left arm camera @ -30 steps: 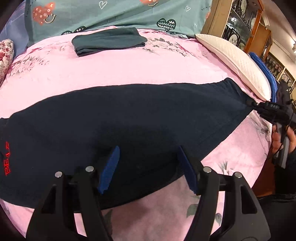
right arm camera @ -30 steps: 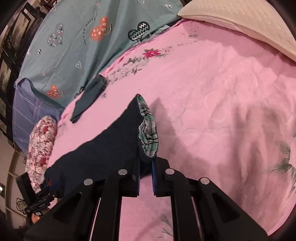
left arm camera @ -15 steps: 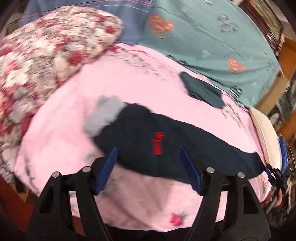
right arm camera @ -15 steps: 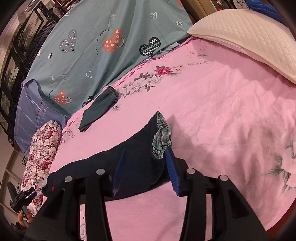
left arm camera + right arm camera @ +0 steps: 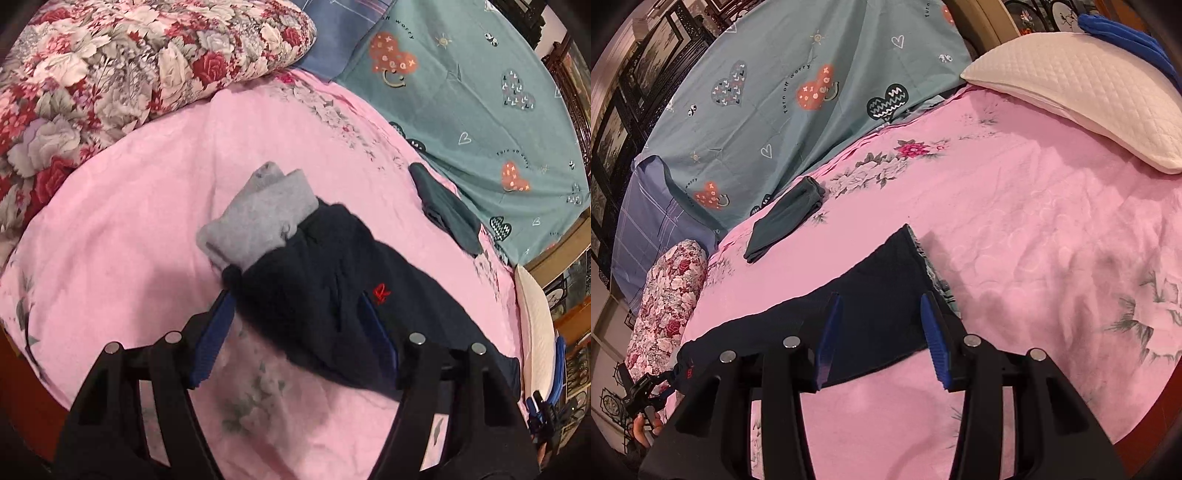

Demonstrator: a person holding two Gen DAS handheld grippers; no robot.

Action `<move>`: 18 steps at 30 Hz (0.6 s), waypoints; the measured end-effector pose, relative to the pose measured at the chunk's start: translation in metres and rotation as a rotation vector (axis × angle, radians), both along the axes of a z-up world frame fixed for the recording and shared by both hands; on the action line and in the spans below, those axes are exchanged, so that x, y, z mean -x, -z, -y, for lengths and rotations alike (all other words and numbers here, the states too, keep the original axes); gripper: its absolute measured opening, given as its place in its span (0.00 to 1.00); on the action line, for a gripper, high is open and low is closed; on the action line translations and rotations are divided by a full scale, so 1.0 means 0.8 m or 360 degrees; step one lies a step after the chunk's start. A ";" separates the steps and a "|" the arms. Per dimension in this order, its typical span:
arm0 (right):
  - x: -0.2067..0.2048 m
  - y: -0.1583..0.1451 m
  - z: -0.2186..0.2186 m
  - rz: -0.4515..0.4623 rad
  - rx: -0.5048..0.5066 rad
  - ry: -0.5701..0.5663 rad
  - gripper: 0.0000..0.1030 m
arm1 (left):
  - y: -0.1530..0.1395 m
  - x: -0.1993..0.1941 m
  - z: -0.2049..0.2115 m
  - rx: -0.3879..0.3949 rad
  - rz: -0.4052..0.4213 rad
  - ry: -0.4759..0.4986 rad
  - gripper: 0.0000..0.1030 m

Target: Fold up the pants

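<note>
Dark navy pants [image 5: 332, 280] lie stretched across the pink bed, with grey ankle cuffs [image 5: 262, 218] at one end and a small red logo. My left gripper [image 5: 295, 339] is open, its blue pads either side of the leg end just below the cuffs. In the right wrist view the pants [image 5: 879, 295] show their waist end with a plaid lining at the edge. My right gripper [image 5: 881, 343] is open over the waist end, holding nothing.
A folded dark green garment [image 5: 786, 218] lies further back on the pink sheet [image 5: 1034, 221]. A floral quilt roll [image 5: 110, 74] is at the left end, a white pillow [image 5: 1089, 92] at the right end, a teal heart-print sheet [image 5: 812, 92] behind.
My right gripper let go of the waist edge and opened. My left gripper swung from the middle of the pants to the cuff end and moved in close to it.
</note>
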State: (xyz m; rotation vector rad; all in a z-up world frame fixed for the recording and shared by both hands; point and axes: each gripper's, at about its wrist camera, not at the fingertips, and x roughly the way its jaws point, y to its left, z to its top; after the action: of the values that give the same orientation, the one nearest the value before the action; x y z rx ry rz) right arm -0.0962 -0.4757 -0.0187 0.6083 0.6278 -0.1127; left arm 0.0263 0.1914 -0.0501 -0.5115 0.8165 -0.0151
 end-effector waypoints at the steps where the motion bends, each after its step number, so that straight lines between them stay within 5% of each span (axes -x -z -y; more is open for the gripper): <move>1: 0.002 0.003 0.002 -0.0015 -0.0008 0.0009 0.43 | -0.005 -0.002 -0.001 -0.0013 0.0027 -0.0011 0.61; 5: 0.005 0.006 -0.001 -0.0031 -0.0007 0.0004 0.43 | -0.008 -0.017 -0.007 -0.0031 0.0013 0.0002 0.23; 7: 0.005 0.006 -0.003 -0.0027 -0.0015 0.0002 0.43 | 0.001 -0.023 -0.008 -0.0008 -0.0045 0.0035 0.23; 9: 0.003 0.006 -0.005 -0.0026 -0.0016 -0.0005 0.43 | 0.001 -0.022 -0.004 -0.0035 -0.0042 0.0043 0.35; 10: 0.003 0.007 -0.007 -0.0027 -0.0015 -0.0010 0.43 | -0.001 -0.021 -0.001 -0.0054 -0.0037 0.0050 0.71; 11: 0.002 0.007 -0.008 -0.0029 -0.0015 -0.0014 0.43 | -0.002 -0.020 -0.001 -0.0081 -0.0036 0.0023 0.87; 13: 0.000 0.006 -0.010 -0.0029 -0.0016 -0.0020 0.43 | -0.003 -0.020 -0.002 -0.0110 -0.0034 -0.0031 0.87; 15: 0.000 0.005 -0.013 -0.0024 -0.0007 -0.0028 0.43 | 0.003 -0.025 -0.004 -0.0078 -0.0062 -0.0020 0.83; 17: -0.001 0.004 -0.016 -0.0018 0.0004 -0.0034 0.43 | 0.008 -0.030 -0.007 -0.0080 -0.0087 -0.0031 0.50; 18: -0.002 0.004 -0.016 -0.0018 0.0006 -0.0036 0.43 | 0.009 -0.030 -0.008 -0.0086 -0.0087 -0.0043 0.47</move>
State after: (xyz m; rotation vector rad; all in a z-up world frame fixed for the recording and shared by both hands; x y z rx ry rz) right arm -0.0948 -0.4626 -0.0220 0.5970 0.6455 -0.0960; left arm 0.0507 0.1981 -0.0575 -0.4733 0.8609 0.0461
